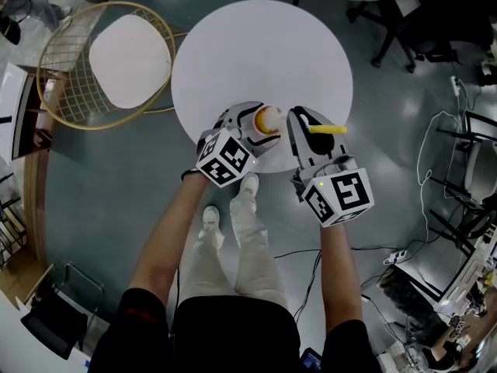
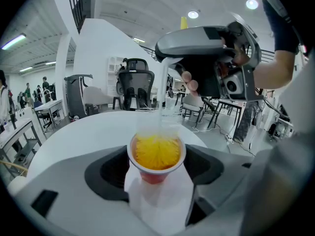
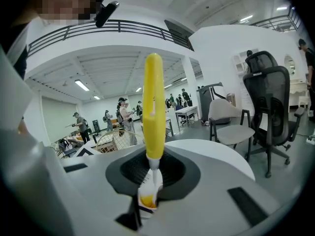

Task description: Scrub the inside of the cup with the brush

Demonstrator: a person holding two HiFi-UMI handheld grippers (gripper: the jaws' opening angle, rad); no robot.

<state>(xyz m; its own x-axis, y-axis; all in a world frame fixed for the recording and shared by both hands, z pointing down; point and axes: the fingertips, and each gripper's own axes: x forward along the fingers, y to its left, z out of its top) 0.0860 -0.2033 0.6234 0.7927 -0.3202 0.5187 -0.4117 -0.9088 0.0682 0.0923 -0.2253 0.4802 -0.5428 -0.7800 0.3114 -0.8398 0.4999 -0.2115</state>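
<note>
Lower centre: left gripper (image 2: 156,180) jaws clamped on cup (image 2: 155,173), red w/ white rim. Yellow brush (image 2: 156,151) bristles fill its inside; pale stem runs up to right gripper (image 2: 167,59), upper right. White round table (image 2: 74,136) behind. Black office chair (image 2: 134,82) mid-frame, bkgd.

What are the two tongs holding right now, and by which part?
Left tongs clamp the red cup by its sides; right tongs grip the brush by its yellow handle.
</note>
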